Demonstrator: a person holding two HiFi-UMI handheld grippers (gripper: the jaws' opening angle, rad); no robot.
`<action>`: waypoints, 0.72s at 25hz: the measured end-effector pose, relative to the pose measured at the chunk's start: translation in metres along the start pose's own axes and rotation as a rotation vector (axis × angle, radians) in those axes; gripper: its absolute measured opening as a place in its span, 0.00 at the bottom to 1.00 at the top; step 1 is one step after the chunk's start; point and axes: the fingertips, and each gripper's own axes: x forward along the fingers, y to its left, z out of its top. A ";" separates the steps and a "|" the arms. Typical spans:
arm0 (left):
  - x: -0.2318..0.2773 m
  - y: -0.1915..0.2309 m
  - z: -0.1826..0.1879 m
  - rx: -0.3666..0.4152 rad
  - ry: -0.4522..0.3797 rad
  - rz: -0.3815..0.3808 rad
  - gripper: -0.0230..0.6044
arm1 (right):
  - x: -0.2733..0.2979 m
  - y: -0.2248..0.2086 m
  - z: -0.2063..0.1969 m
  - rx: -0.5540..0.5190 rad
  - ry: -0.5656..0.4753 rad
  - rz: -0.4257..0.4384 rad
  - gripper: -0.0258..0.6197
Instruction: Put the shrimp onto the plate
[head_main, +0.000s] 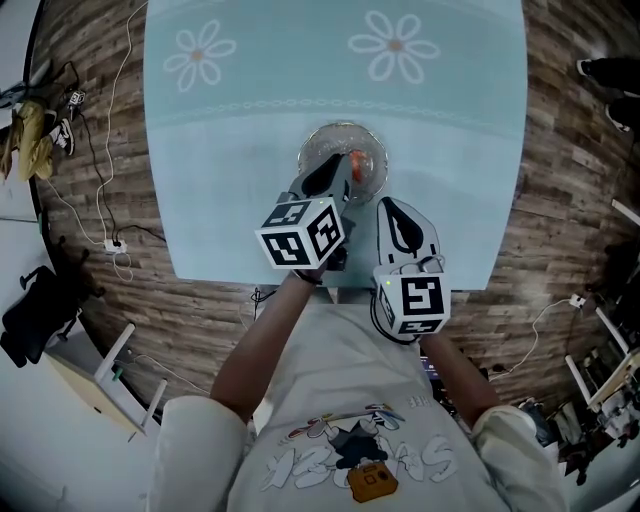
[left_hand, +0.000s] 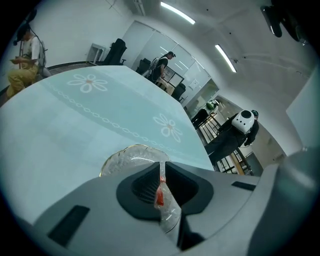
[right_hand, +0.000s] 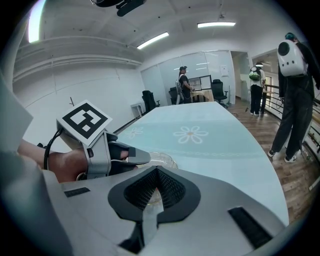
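Currently the left hand-held gripper (left_hand: 161, 182) is pinched nearly closed on the shrimp (left_hand: 159, 196), a thin red sliver btwn the jaws. It's over the glass plate (left_hand: 117, 157) on the bench (head_main: 250, 110); can't tell if it's touching yet. The right hand-held gripper (right_hand: 156, 189) sits closed w/ nothing in it, just beside. My worry: the grip looks marginal, so the shrimp could slip early or stick to a pad on release. Dropped too near the rim, it prob lands on the bench.
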 end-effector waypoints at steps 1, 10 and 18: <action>-0.004 0.000 0.001 0.008 -0.004 0.000 0.09 | -0.001 0.001 0.001 -0.002 -0.004 -0.002 0.07; -0.046 -0.009 0.004 0.096 -0.054 -0.070 0.05 | -0.008 0.026 0.021 0.009 -0.058 0.009 0.07; -0.118 -0.001 0.012 0.241 -0.137 -0.099 0.05 | -0.021 0.067 0.033 -0.018 -0.086 -0.081 0.07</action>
